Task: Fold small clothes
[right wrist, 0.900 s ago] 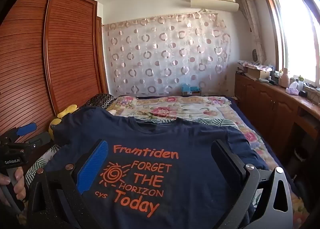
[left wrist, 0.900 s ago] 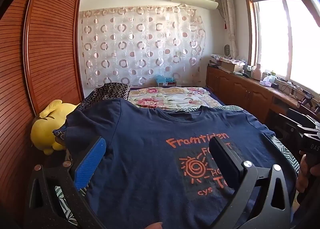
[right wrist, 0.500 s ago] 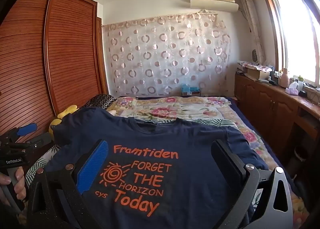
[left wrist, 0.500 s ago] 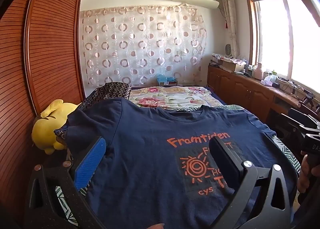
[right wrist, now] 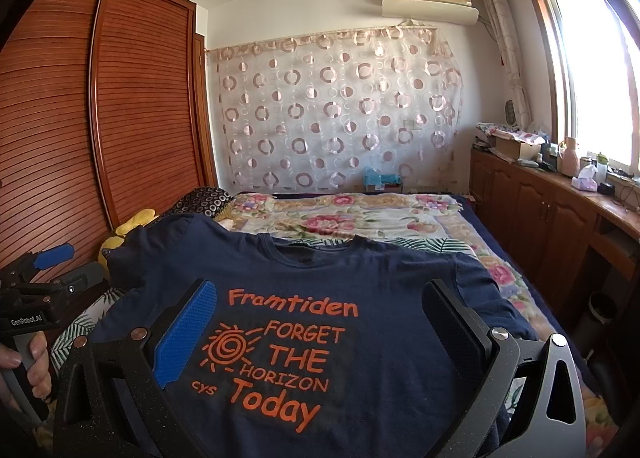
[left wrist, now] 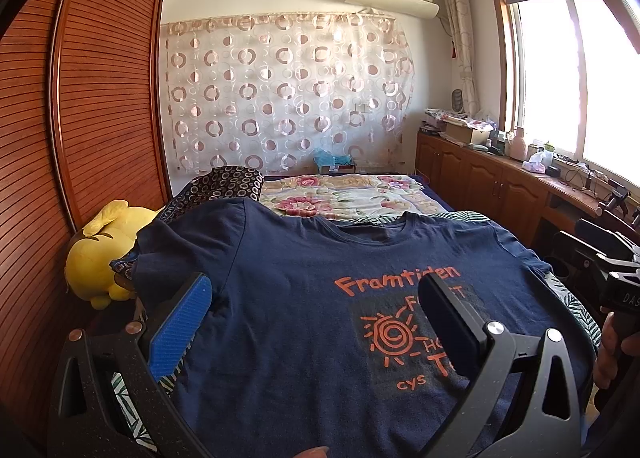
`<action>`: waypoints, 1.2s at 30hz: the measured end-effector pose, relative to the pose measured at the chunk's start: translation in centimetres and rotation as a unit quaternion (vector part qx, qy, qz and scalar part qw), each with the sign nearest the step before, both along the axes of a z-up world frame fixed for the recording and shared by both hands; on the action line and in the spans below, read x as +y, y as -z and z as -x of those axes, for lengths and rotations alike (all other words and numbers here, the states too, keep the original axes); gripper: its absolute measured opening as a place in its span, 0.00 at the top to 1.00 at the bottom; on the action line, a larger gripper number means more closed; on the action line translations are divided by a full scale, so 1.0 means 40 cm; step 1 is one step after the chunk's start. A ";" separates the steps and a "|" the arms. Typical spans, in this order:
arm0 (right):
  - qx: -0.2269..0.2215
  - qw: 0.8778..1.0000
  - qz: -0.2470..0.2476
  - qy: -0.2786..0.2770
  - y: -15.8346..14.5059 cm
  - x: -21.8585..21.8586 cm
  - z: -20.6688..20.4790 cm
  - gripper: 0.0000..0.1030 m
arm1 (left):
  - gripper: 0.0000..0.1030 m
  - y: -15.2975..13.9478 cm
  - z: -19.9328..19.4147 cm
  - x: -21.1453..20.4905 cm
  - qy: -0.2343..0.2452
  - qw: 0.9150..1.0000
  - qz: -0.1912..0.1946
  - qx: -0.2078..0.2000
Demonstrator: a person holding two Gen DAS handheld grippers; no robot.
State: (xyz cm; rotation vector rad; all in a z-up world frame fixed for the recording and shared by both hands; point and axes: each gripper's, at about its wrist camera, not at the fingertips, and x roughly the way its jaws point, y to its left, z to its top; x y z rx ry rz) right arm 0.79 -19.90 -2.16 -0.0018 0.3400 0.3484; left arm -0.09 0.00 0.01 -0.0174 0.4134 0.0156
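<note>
A navy T-shirt (left wrist: 288, 298) with orange print lies spread flat, front up, on the bed, collar at the far end; it also shows in the right wrist view (right wrist: 320, 282). My left gripper (left wrist: 316, 298) is open and empty, held above the shirt's left half near its bottom hem. My right gripper (right wrist: 320, 306) is open and empty, above the print near the hem. The left gripper also shows at the left edge of the right wrist view (right wrist: 36, 274), and the right gripper at the right edge of the left wrist view (left wrist: 600, 258).
A yellow plush toy (left wrist: 100, 254) and a dark patterned pillow (left wrist: 224, 186) lie by the wardrobe (left wrist: 80, 118) on the left. A floral quilt (right wrist: 360, 218) covers the far bed. Wooden cabinets (right wrist: 540, 202) with clutter run under the window on the right.
</note>
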 end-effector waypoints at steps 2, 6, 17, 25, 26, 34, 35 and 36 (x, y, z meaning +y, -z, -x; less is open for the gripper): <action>0.000 1.000 0.001 0.000 0.001 0.001 0.000 0.00 | 0.00 0.000 0.000 0.000 0.000 1.000 -0.001 0.000; 0.001 1.000 0.000 -0.001 0.001 0.000 0.000 0.00 | 0.00 -0.001 0.001 -0.001 0.000 1.000 0.000 0.000; 0.002 1.000 -0.001 -0.001 0.000 -0.002 0.001 0.00 | 0.00 -0.003 0.002 0.013 0.000 1.000 0.002 0.002; 0.004 1.000 -0.001 -0.003 -0.001 0.002 0.001 0.00 | 0.00 -0.003 0.002 0.012 0.000 1.000 0.003 0.001; 0.004 1.000 -0.001 -0.003 -0.001 0.002 0.001 0.00 | 0.00 -0.006 -0.013 0.013 0.000 1.000 0.004 0.001; 0.004 1.000 -0.001 -0.003 -0.002 0.003 0.002 0.00 | 0.00 -0.007 -0.014 0.013 0.000 1.000 0.004 0.001; 0.004 1.000 -0.001 -0.003 -0.002 0.003 0.002 0.00 | 0.00 -0.006 -0.013 0.012 0.000 1.000 0.004 0.001; 0.004 1.000 -0.001 -0.004 -0.002 0.003 0.002 0.00 | 0.00 -0.007 -0.015 0.014 0.000 1.000 0.003 0.001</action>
